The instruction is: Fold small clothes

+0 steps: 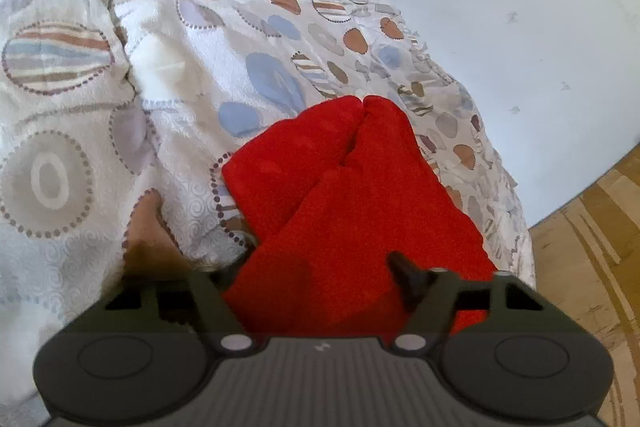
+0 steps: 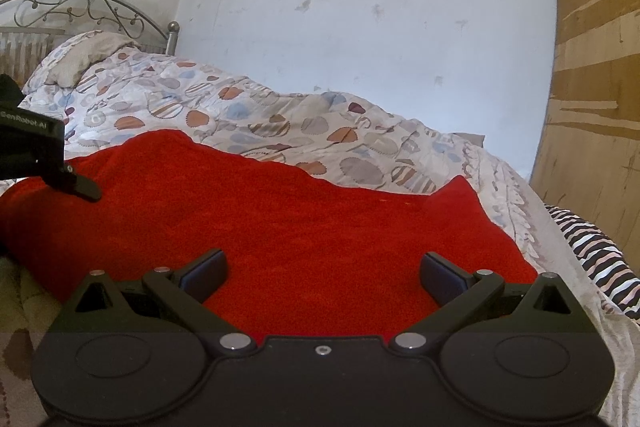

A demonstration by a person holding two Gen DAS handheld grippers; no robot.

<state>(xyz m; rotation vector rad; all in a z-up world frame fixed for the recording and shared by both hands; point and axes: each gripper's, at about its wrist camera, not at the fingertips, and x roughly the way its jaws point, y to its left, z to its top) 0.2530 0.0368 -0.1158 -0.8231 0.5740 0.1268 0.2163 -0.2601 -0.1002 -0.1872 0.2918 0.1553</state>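
Two grippers over red cloth (image 2: pixel 280 219): right gripper (image 2: pixel 322 273) jaws wide apart, cloth beneath; left gripper (image 1: pixel 320 279) jaws bunching cloth between them, grip unclear.

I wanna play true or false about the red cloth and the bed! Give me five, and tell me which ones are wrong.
1. The red garment lies on a patterned bedspread. True.
2. The right gripper has its jaws shut tight. False: they stand wide apart over the red fabric.
3. The wall behind the bed is bright green. False: it is white with small marks.
4. The bed has a curly metal headboard. True.
5. The left gripper has red fabric between its jaws. True.
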